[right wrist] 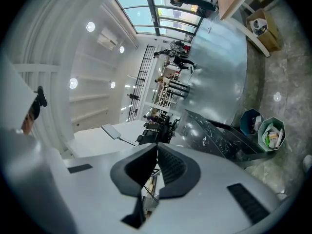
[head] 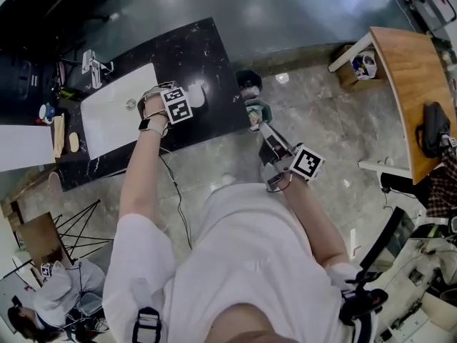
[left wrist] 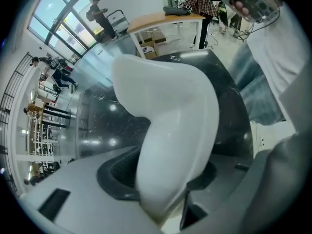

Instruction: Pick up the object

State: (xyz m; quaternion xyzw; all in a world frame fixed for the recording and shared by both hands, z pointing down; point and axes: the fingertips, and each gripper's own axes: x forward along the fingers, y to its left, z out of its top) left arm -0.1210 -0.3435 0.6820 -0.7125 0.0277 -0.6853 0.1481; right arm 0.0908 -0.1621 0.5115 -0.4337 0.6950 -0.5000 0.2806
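Left tool (left wrist: 163,175) clamps a smooth white object (left wrist: 165,99).

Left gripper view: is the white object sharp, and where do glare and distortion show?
Left gripper view: the white object looms close and soft; lamp spots glare on the black countertop. Right gripper view: ceiling lamps flare, and straight lines bow. Head view: evenly lit, sharp.

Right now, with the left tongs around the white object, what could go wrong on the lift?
1. The white object looks smooth and curved, and the left tongs grip it at one end only, so it may slip or swing.
2. It is at the hard black counter beside the sink; a drop there could chip it.
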